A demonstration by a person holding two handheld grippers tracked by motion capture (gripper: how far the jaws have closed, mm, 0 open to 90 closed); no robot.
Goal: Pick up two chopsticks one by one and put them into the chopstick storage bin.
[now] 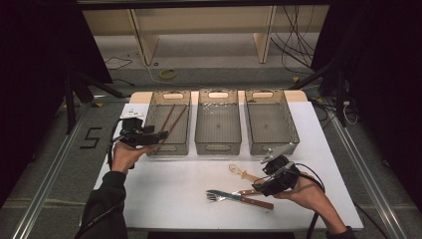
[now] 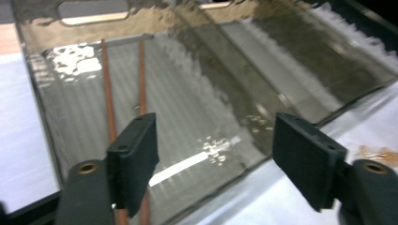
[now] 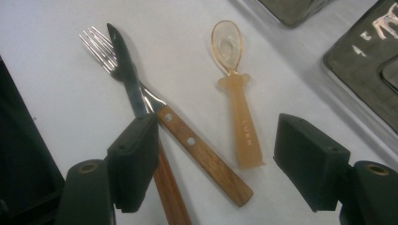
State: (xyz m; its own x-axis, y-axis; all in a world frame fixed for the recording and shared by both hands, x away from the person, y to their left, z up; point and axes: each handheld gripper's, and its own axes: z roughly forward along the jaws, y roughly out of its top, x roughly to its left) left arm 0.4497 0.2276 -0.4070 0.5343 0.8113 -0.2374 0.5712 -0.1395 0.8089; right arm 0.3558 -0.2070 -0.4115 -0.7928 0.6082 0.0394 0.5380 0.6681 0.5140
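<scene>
Chopsticks (image 2: 109, 93): lying side by side in the left bin (image 1: 185, 147), nothing gripping them.
Left gripper (image 1: 160, 134): jaws spread and empty above that bin's near wall; best lifted straight clear.
Right gripper (image 3: 216, 159): jaws wide, hovering over spoon (image 3: 234, 93), knife (image 3: 126, 70) and fork (image 3: 101, 44); centre on one handle before closing.

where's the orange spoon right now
In the high view the orange spoon lies on the white table, right of centre, in front of the middle bin and just behind the crossed fork and knife, beside the right gripper.

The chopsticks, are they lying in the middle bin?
No, the chopsticks lie in the left bin; the middle bin holds none.
</scene>
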